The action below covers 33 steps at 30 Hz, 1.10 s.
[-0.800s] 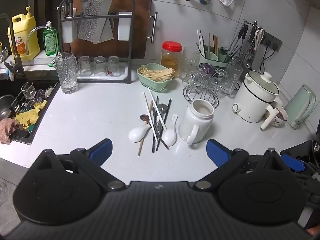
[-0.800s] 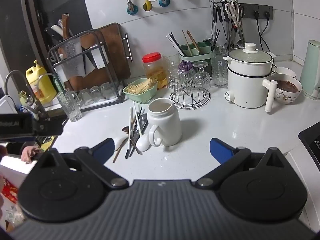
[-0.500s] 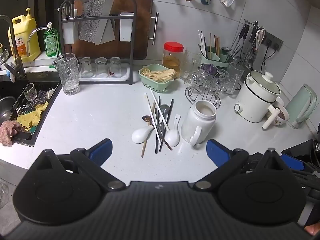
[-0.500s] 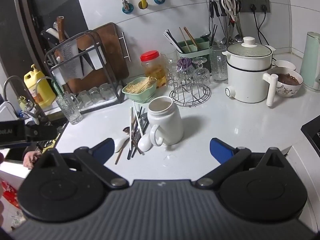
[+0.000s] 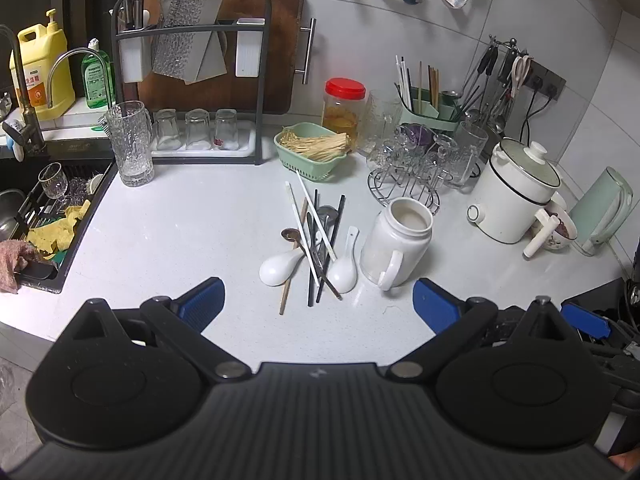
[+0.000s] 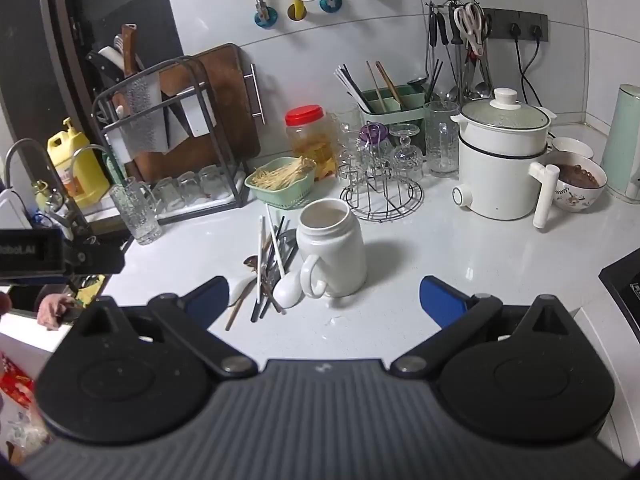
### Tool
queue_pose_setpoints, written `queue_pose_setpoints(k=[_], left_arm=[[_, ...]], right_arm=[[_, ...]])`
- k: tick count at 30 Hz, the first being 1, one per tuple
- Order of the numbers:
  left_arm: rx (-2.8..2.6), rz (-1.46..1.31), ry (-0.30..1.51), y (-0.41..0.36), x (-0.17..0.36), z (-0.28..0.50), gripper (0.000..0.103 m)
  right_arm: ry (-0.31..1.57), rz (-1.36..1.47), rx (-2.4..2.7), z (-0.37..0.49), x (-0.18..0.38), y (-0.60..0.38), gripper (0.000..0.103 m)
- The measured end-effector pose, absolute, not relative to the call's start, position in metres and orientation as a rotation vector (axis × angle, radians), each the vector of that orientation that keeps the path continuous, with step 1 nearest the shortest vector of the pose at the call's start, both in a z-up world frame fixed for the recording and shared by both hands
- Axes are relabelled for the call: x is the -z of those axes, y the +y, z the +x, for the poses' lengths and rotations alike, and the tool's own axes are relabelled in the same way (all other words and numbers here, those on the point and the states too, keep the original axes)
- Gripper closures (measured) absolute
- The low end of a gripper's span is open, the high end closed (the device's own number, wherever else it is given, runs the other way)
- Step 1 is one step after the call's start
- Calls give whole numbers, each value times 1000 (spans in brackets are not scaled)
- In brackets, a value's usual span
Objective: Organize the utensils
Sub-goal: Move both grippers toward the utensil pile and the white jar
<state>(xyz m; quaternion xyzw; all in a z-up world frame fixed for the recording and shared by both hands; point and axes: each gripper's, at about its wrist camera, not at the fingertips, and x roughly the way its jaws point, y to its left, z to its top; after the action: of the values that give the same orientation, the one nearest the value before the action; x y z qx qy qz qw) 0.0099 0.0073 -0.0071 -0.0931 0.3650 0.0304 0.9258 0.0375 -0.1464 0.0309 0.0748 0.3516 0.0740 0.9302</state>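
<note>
Both grippers are hanging over the white counter [image 5: 180,240] with jaws spread wide and nothing between them. Left gripper [image 5: 316,300] and right gripper [image 6: 324,298] are both tilted down toward the mess, not touching anything.

Using the white mug-jar [image 5: 396,246] as the landmark: it stands upright, mouth open, handle facing the cameras. The utensil pile [image 5: 316,244] sits just beside it, on its left as seen from the left wrist. Counting what I can make out in there: 2 white ceramic soup spoons [image 5: 280,266], one touching or nearly touching the jar's base, the other on the far side of the pile; 2 white chopsticks [image 5: 316,216] crossing each other; 2 black chopsticks, maybe 3, hard to tell where they overlap; 1 wooden-handled spoon [image 5: 290,236] with a dark bowl; and at least 1 metal spoon [image 5: 327,213] buried under the sticks.

Behind the jar there's 1 wire rack of glasses [image 5: 408,184]. Behind the pile, 1 green basket [image 5: 310,152] of pale sticks, then 1 red-lidded jar [image 5: 344,108] past that. Farther behind the mug-jar stands 1 green utensil holder [image 6: 394,102] against the wall, already with several chopsticks upright in it. To the jar's right: 1 white electric pot [image 5: 516,196] with lid, and 1 bowl [image 6: 580,184] of something dark beyond it.
</note>
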Motion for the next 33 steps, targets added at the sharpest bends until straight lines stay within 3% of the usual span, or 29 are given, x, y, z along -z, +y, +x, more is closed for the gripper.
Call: queue_pose_setpoints(k=[33], left_arm=[[-73,-197,768,9,6,27,1]], right_arm=[[710,130,-151,46,-32,-147,0]])
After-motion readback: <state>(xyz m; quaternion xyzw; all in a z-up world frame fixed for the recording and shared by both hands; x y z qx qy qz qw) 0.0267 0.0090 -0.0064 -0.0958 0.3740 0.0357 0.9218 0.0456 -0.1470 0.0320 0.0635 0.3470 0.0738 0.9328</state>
